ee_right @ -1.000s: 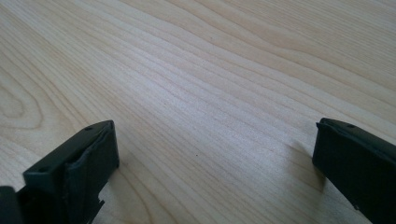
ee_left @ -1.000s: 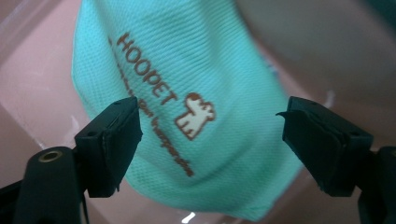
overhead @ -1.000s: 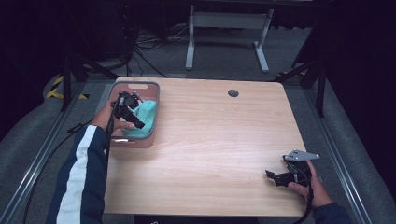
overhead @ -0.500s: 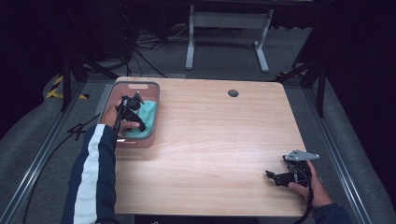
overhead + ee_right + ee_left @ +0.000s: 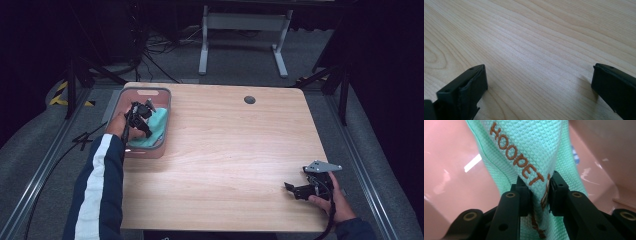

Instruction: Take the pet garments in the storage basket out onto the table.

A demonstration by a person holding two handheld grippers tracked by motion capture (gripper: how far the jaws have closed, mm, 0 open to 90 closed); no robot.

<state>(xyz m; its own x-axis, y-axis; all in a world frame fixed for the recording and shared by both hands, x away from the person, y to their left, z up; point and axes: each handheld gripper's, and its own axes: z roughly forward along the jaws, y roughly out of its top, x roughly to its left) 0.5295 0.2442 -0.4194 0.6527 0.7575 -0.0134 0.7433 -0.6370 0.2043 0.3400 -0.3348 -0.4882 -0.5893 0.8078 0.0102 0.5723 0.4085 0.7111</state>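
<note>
Left claw (image 5: 539, 192) clamped on green towel (image 5: 529, 152) inside pink bin (image 5: 163, 100). Lift straight, clearing rim. Right claw (image 5: 539, 92) spread wide on table (image 5: 235, 150).

Mint waffle-weave towel (image 5: 534, 147), apparently bunched, in pink bin (image 5: 121, 100)

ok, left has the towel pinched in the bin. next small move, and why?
Probably lift the left gripper straight up: its jaws are shut on a fold of the green towel, most of which lies inside the pink bin. The right gripper rests open on the table.
</note>
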